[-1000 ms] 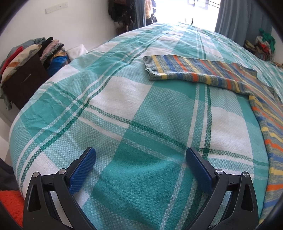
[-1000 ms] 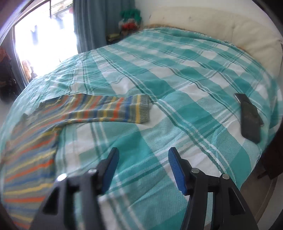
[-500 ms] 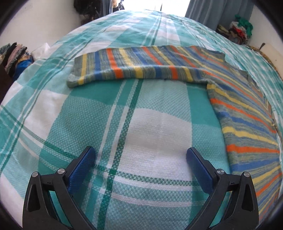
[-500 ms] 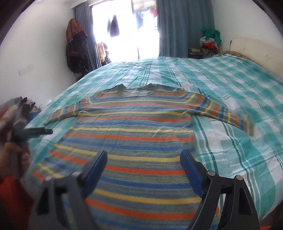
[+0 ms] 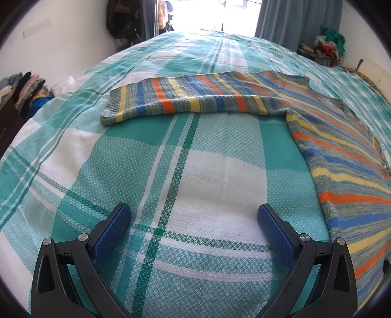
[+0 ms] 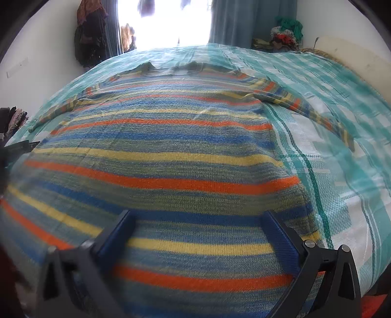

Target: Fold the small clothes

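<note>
A striped knit sweater (image 6: 156,151), banded in orange, yellow, blue and grey-green, lies spread flat on a bed covered with a teal and white checked bedspread (image 5: 171,171). Its neckline points toward the bright window (image 6: 163,22) beyond the bed, and both sleeves stretch out sideways from the body.

The left hand-held gripper (image 5: 194,216) hovers over bare bedspread beside the sweater, below the outstretched sleeve (image 5: 185,99), its blue-padded jaws spread wide and holding nothing. The right hand-held gripper (image 6: 198,223) hangs over the lower part of the sweater's body, jaws also wide apart and empty; this view is blurred, so whether the tips touch the knit cannot be told.

Away from the sweater, a heap of folded clothes (image 5: 27,88) sits against the wall off the bed's side. Dark garments (image 6: 89,36) hang beside the window, grey-blue curtains (image 6: 234,22) frame it, and a colourful pile of fabric (image 6: 288,34) rests in the corner past the bed.
</note>
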`<action>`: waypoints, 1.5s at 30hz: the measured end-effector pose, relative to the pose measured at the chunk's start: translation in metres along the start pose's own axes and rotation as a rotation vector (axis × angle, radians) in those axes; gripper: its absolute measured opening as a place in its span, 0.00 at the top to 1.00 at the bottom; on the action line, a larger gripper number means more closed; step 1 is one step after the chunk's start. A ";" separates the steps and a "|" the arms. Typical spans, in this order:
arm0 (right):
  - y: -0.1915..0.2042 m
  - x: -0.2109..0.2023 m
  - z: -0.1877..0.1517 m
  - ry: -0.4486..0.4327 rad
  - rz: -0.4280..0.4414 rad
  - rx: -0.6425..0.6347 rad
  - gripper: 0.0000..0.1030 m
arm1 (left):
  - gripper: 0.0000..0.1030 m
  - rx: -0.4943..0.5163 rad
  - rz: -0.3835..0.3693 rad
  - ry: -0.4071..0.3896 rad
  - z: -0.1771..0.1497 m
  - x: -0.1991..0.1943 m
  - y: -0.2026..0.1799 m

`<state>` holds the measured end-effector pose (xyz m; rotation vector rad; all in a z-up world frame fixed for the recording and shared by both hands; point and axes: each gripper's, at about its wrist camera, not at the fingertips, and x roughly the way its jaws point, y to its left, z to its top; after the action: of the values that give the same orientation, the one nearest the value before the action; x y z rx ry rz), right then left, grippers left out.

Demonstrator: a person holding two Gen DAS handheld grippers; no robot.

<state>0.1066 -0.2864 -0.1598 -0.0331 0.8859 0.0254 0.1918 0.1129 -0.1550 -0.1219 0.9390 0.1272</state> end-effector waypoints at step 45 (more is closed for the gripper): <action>0.008 0.001 -0.002 -0.035 -0.026 -0.029 0.00 | 0.00 -0.011 -0.012 0.018 0.003 0.002 0.001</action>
<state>0.1052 -0.2788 -0.1626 -0.0716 0.8495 0.0144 0.1952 0.1145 -0.1550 -0.1388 0.9556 0.1201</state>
